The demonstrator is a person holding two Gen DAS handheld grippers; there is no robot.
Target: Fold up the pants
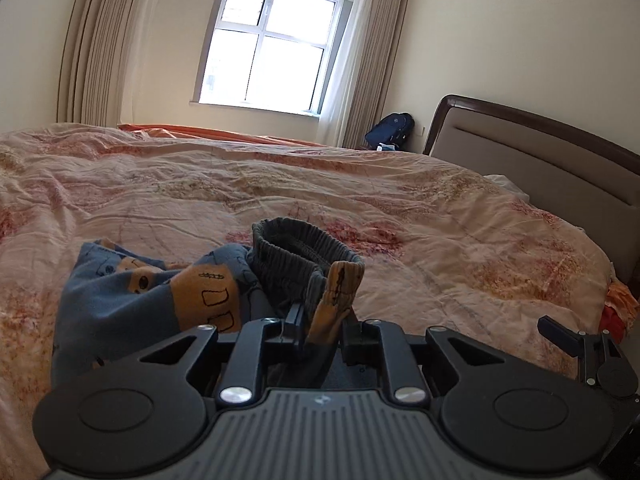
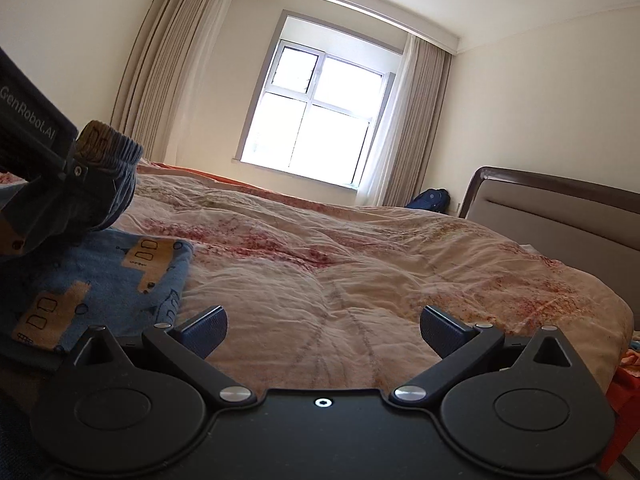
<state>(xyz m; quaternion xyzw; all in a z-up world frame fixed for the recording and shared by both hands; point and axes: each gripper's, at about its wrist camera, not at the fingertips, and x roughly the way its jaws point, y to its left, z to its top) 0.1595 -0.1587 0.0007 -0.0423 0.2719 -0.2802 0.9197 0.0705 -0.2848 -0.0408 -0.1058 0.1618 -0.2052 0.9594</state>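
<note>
The pants (image 1: 152, 292), blue with orange patches and a dark ribbed waistband (image 1: 304, 248), are seen on the bed (image 1: 440, 220), on its floral quilt, at the near edge well away from the headboard (image 1: 540, 160). In the left wrist view the left tool (image 1: 320, 316) is clenched on the pants: a fold of waistband and orange cloth is pinched between its two fingers, and the waistband is raised above the quilt, standing open like a ring. The rest of the garment is bunched beside the tool on the side away from the headboard.

In the right wrist view the right tool (image 2: 324, 328) is released, its fingers spread wide with only quilt seen between them; nothing is gripped. It is held low over the bed, on the headboard side of the pants. A flat part of the pants (image 2: 100, 280) lies on the quilt just beside its finger farther from the headboard, and whether the two touch cannot be told. The lifted waistband is seen above that, held in the other tool (image 2: 76, 168).

A window (image 1: 268, 48) flanked by curtains (image 1: 92, 48) is seen beyond the bed, and a dark backpack (image 1: 390, 128) is placed in the corner next to the headboard
</note>
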